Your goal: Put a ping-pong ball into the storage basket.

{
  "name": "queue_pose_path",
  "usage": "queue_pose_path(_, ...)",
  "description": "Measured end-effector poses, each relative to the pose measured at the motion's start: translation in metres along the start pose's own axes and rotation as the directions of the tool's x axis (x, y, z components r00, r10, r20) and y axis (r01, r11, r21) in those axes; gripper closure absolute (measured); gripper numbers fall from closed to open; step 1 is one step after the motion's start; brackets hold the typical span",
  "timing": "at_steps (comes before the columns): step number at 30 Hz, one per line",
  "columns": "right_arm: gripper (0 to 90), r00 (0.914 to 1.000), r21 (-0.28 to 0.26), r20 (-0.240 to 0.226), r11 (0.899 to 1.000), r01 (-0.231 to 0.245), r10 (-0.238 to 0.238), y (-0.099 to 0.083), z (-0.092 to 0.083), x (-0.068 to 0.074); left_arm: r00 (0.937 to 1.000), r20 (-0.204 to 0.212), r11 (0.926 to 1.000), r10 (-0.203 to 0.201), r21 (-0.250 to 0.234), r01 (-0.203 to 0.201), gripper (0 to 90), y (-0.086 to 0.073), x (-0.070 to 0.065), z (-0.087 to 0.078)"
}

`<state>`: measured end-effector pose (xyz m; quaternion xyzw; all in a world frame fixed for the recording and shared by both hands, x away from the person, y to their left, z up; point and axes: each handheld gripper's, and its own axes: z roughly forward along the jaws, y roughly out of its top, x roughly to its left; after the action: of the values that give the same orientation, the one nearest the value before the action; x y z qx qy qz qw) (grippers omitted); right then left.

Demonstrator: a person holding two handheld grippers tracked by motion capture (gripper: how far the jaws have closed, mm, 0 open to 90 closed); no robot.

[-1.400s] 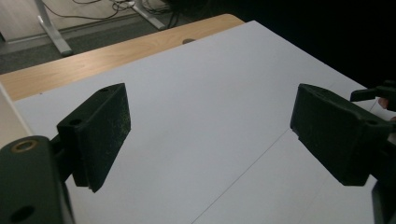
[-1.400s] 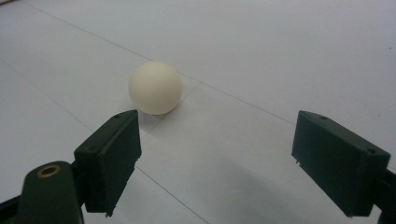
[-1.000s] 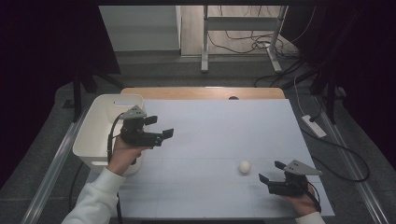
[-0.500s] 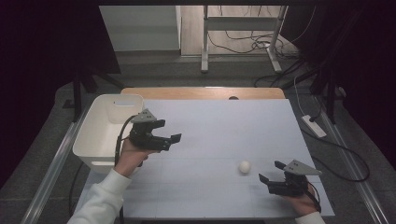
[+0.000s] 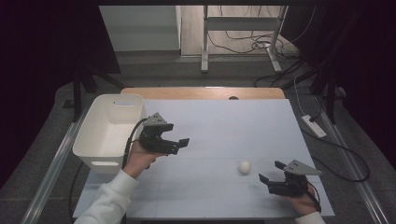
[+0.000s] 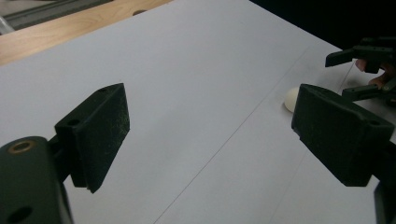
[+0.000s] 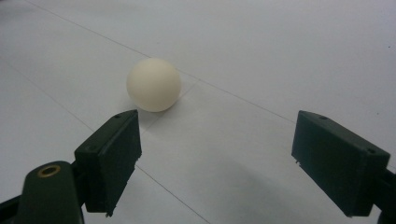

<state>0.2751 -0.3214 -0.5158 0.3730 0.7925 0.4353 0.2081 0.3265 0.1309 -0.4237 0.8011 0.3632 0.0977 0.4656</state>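
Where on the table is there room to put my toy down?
The far half of the table, beyond both grippers, is bare. So is the white bin. It is busier near the ball, beside the right gripper.

Your work surface is a table (image 5: 219,121) covered with pale sheets laid edge to edge; a strip of bare wood (image 5: 201,93) shows along its far edge. Beyond it you have a grey floor (image 5: 154,70), with loose cables (image 5: 238,44) trailing around a metal stand (image 5: 205,42). A white panel (image 5: 140,28) stands to the far left. A power strip (image 5: 314,126) lies on the floor to your right. Both sides of the room are dark; the light falls mainly on the table.
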Motion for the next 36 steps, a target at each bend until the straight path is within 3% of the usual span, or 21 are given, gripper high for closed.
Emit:
queue_pose_path(20, 15.7, 1.0000, 0.003, 0.002, 1.000, 0.002, -0.002, 0.000, -0.001, 0.000, 0.9998, 0.017, 0.9995, 0.013, 0.030, -0.014, 12.0, -0.007, -0.011, 0.023)
queue_pose_path(36, 15.7, 1.0000, -0.007, -0.001, 1.000, -0.003, 0.003, 0.000, -0.001, 0.000, 0.9980, 0.060, 0.9986, 0.020, 0.047, -0.023, 12.3, -0.006, -0.022, 0.046)
